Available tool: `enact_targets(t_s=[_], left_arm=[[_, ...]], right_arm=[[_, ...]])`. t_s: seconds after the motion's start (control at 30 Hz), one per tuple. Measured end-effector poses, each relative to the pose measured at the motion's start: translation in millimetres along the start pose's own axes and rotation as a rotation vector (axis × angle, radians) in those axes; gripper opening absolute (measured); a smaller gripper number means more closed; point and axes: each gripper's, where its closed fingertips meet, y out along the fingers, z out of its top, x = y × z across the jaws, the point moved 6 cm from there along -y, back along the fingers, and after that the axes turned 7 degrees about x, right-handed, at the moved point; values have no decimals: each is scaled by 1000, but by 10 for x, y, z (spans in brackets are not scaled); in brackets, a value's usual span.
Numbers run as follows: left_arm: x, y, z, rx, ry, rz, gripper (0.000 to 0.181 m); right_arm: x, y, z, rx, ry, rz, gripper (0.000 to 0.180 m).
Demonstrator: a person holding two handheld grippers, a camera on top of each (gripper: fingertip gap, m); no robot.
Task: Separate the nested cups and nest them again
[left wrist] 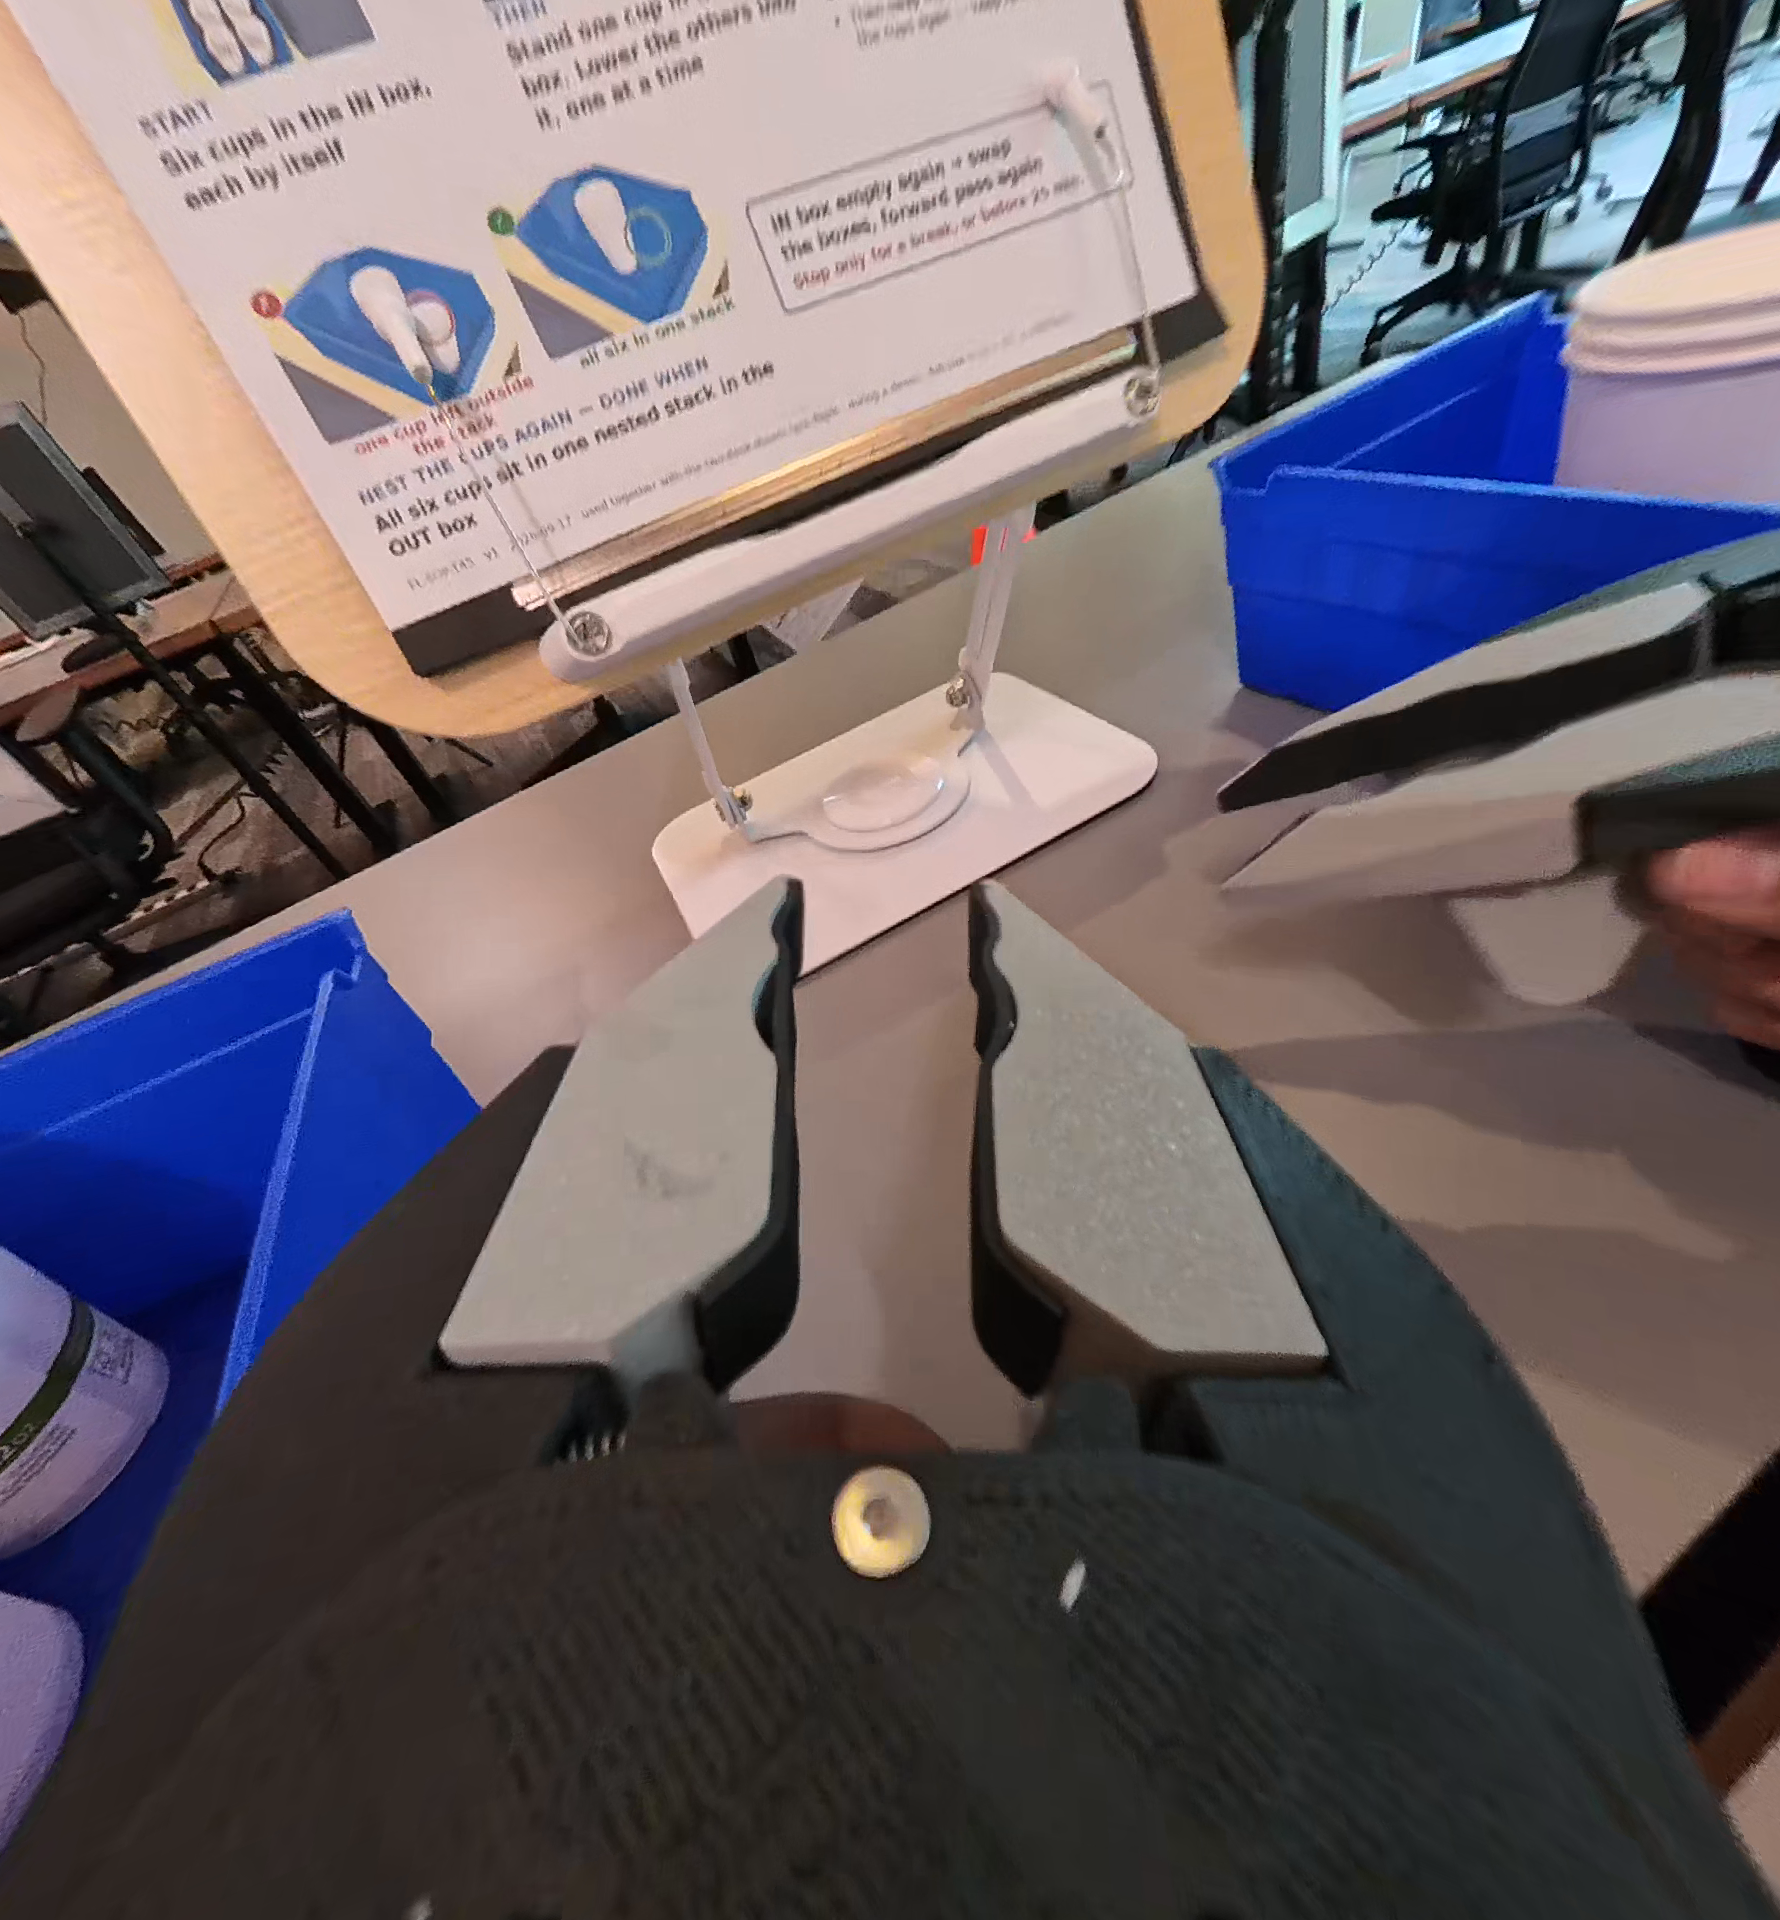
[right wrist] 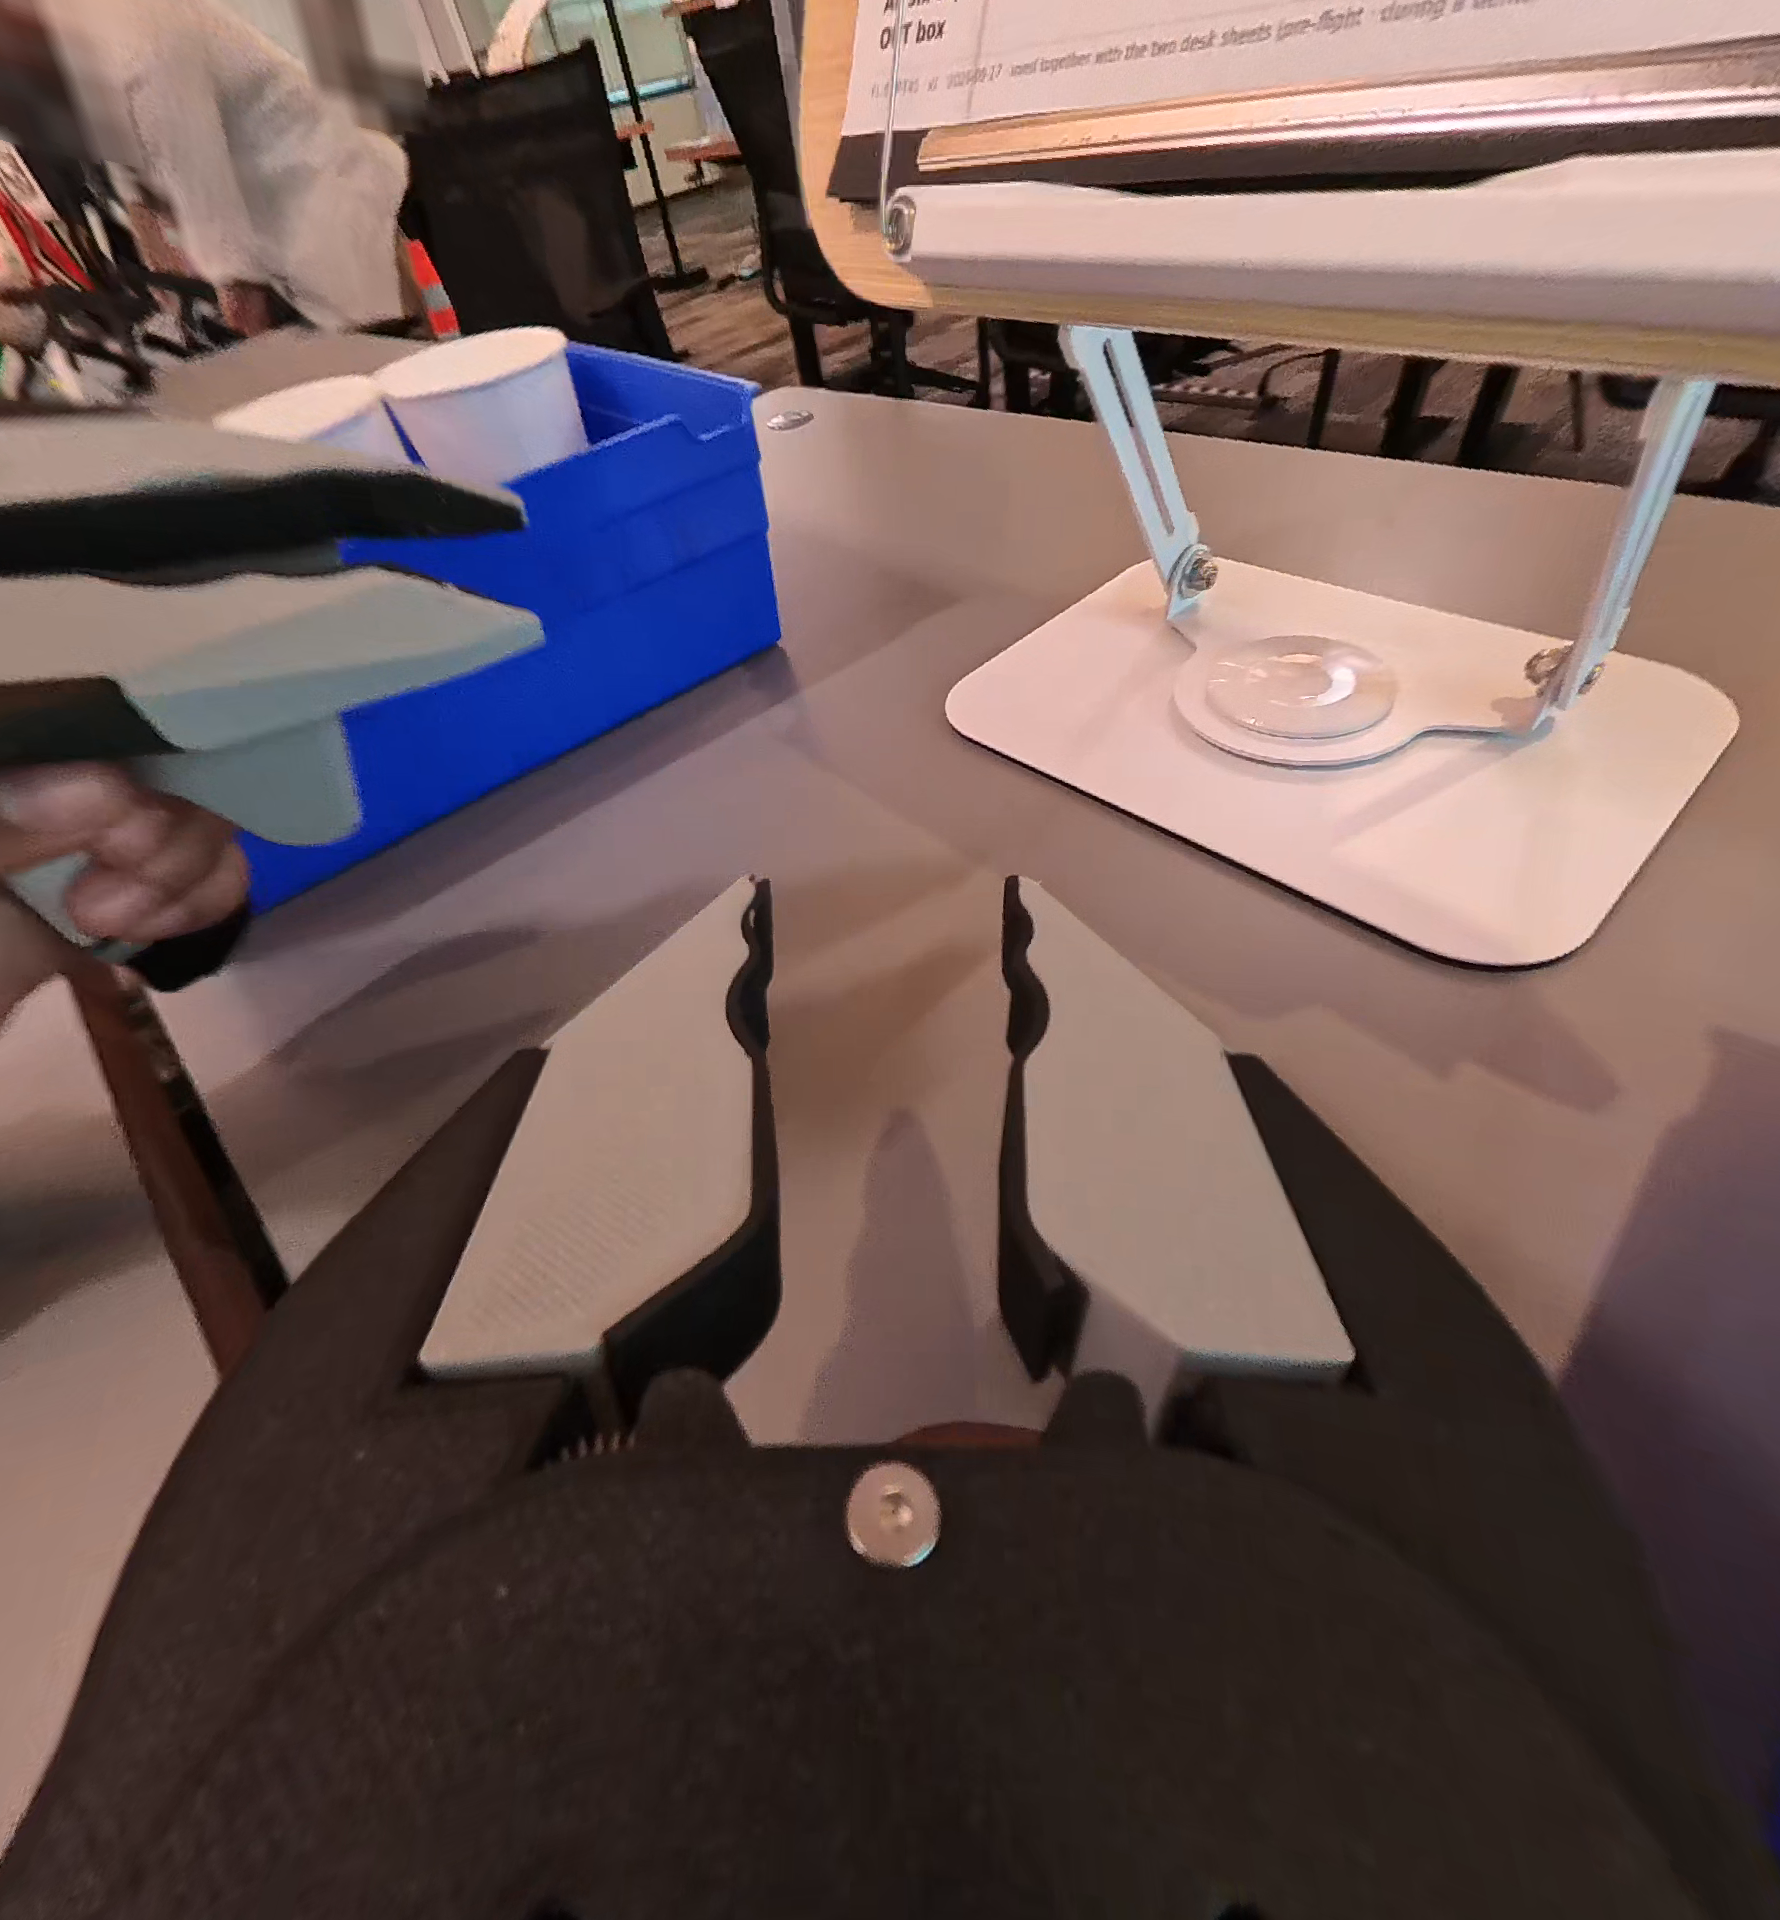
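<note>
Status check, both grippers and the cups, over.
Left gripper open, empty. Right gripper open, empty, both over bare table. Cups wait in left blue bin. Stand base ahead.

Right gripper (right wrist: pixel 884 904) agape over grey table (right wrist: pixel 865 665); white cups (right wrist: pixel 491 400), seemingly two, in blue bin (right wrist: pixel 647 582).

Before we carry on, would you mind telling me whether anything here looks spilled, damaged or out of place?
Nothing stands out. Both grippers, left and right, are open and empty over the bare table. The cups stand upright in the left bin; a cup stack stands in the right bin. The sign stand sits flat.
</note>
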Motion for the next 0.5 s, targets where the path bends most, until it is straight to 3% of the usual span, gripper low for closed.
enact_targets(t_s=[0.27,0.5], left_arm=[[85,-467,217,39,-134,-60,34],[-626,-1257,463,-64,-127,67,38]], right_arm=[[-46,-2,-14,-10,-174,-52,39],[-28,-24,22,7,-154,-50,39]])
